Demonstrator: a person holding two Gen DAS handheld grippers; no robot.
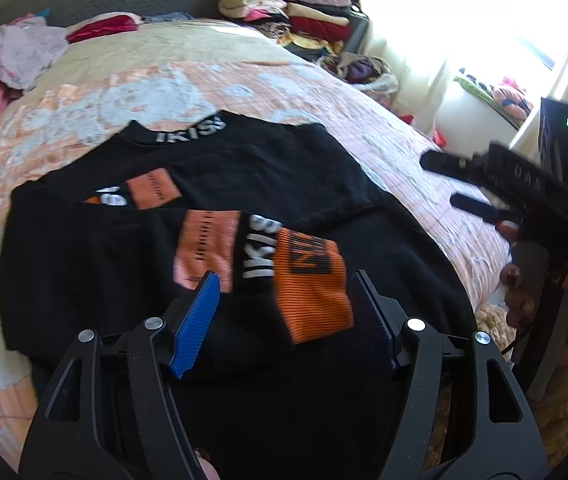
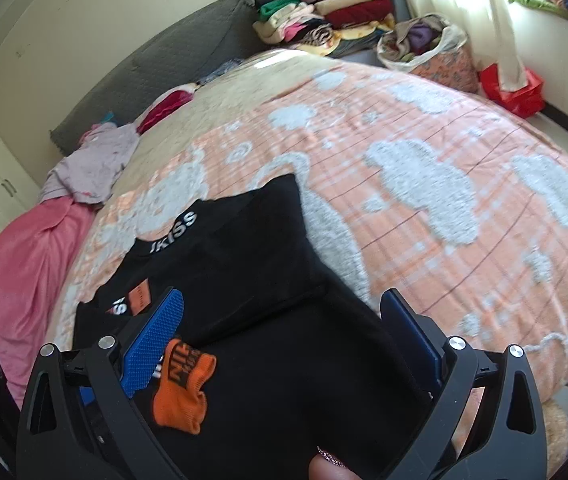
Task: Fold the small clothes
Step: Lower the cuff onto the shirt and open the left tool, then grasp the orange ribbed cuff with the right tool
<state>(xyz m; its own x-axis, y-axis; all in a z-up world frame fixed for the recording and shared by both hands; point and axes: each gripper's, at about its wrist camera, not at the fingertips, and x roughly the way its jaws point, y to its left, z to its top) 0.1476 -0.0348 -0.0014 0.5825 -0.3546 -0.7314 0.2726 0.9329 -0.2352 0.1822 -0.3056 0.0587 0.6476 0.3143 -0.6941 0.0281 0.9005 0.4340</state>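
Nearby, cloth-stuffed bag (image 2: 430, 46) beside bed (image 2: 424, 168)

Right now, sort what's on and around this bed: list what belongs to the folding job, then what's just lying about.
In the job:
black top
orange cuff
left gripper
right gripper

Lying about:
pink blanket
lilac garment
stacked clothes
bag of laundry

Bedroom clutter beyond the work.
A folded-clothes stack (image 2: 324, 12) sat behind the peach bedspread (image 2: 424, 168); a red box (image 2: 514, 88) lay near the curtain (image 2: 500, 20).
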